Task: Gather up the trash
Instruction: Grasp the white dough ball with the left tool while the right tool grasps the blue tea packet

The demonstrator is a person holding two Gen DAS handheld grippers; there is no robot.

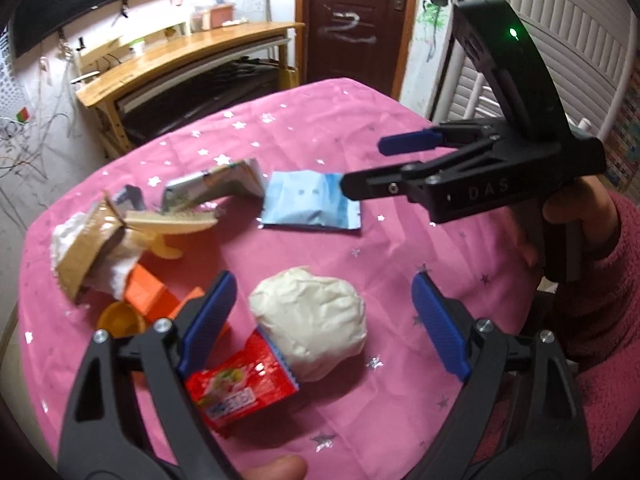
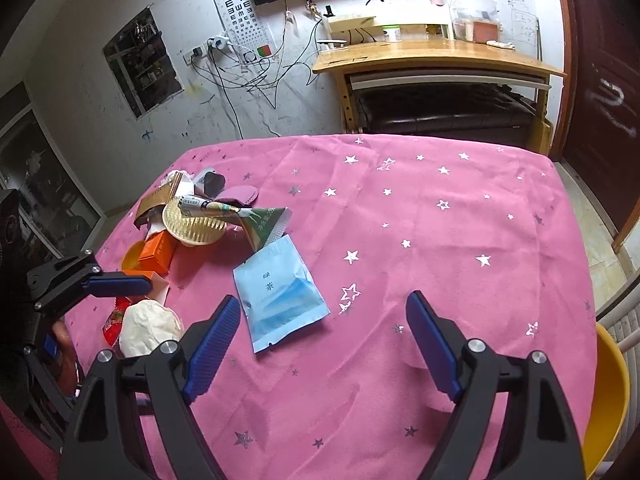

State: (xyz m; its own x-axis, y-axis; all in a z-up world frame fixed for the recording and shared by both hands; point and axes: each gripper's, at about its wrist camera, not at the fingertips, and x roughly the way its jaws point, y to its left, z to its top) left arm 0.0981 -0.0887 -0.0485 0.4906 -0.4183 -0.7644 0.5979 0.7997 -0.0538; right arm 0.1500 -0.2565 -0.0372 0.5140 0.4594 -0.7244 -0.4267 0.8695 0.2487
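Trash (image 1: 308, 316) lies between spread left tongs (image 1: 324, 320); right tongs (image 2: 324, 344) gape.

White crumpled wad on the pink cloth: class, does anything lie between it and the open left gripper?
Nothing visible does. The white wad sits straight ahead of the left gripper, between its spread fingers; the red wrapper touches the wad's near left side only.

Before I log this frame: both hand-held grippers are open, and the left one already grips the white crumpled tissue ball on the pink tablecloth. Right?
Not quite. The left hand-held gripper is open, its fingers either side of the white crumpled tissue ball but not closed on it, as the left wrist view shows. The right hand-held gripper is open too, and the ball lies on the pink tablecloth.
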